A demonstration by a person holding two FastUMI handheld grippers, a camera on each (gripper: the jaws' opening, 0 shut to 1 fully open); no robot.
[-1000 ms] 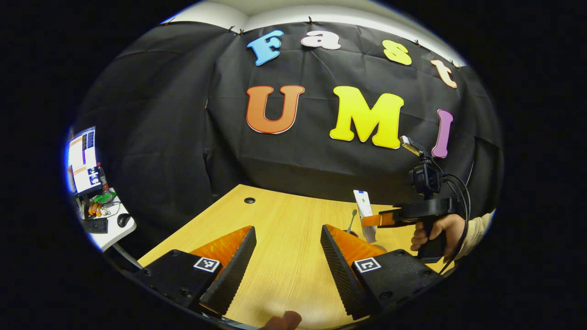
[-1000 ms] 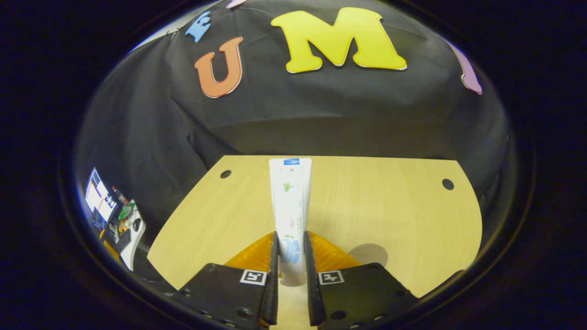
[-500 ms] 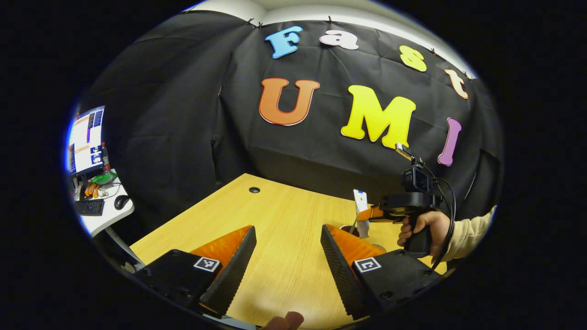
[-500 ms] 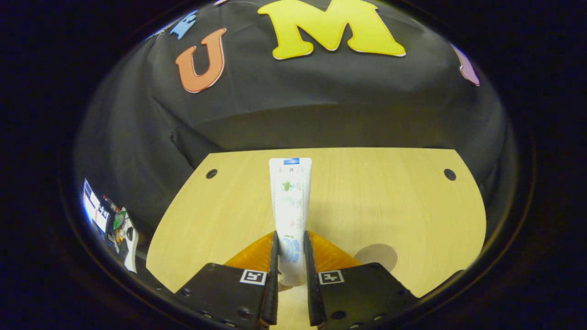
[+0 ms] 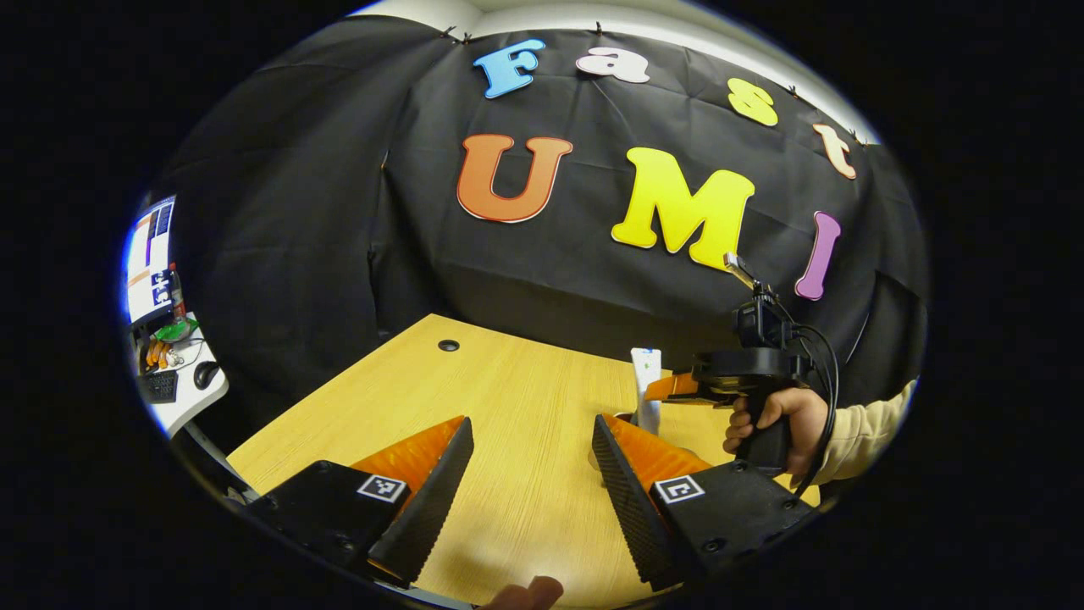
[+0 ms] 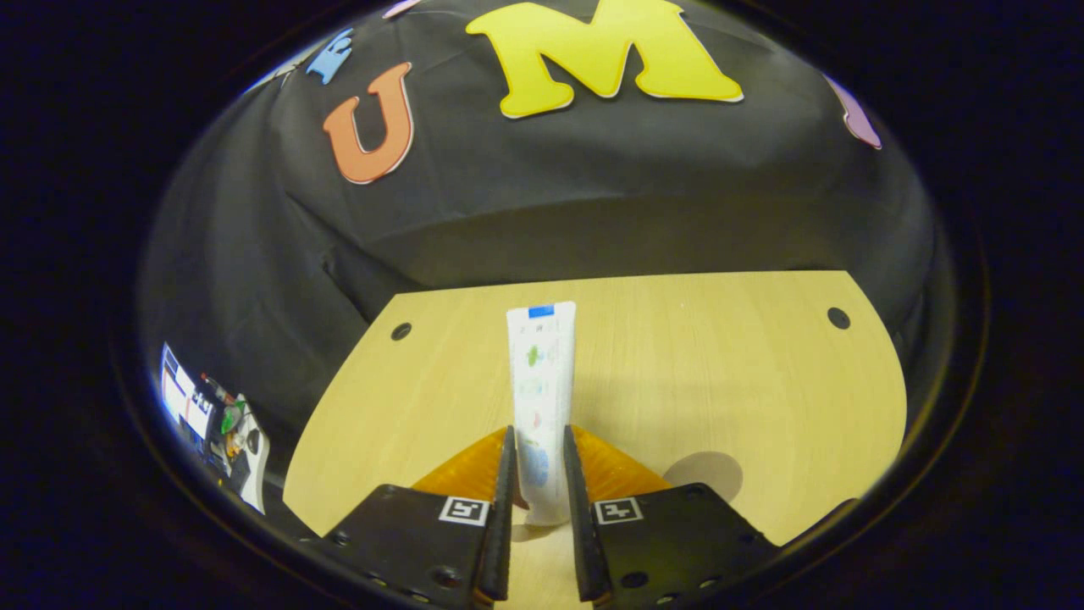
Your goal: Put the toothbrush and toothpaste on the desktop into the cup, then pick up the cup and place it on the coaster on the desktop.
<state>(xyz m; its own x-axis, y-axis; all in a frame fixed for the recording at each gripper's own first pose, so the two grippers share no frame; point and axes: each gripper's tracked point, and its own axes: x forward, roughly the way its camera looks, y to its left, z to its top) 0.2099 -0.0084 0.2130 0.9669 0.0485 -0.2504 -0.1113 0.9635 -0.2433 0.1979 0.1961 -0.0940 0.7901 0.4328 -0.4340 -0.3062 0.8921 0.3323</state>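
In the right gripper view my right gripper (image 6: 539, 440) is shut on a white toothpaste tube (image 6: 542, 373), which stands upright and leans slightly to the right above the wooden desk (image 6: 720, 373). A round grey coaster (image 6: 705, 471) lies on the desk just right of the fingers. In the left gripper view my left gripper (image 5: 532, 424) is open over the desk with nothing between its fingers. Beyond it the right gripper (image 5: 677, 388), held by a hand (image 5: 766, 419), carries the toothpaste tube (image 5: 647, 377). The tube's lower end is hidden behind my left gripper's right finger (image 5: 622, 462).
The desk has cable holes at the back left (image 6: 400, 330) (image 5: 448, 345) and back right (image 6: 838, 318). A white side table (image 5: 174, 385) with a monitor, keyboard and mouse stands off the desk's left edge. A fingertip (image 5: 525, 590) shows at the bottom.
The right gripper and the toothpaste have drifted left and a little lower in the left gripper view. In the right gripper view the tube now sits slightly lower and more tilted. The left gripper stays open.
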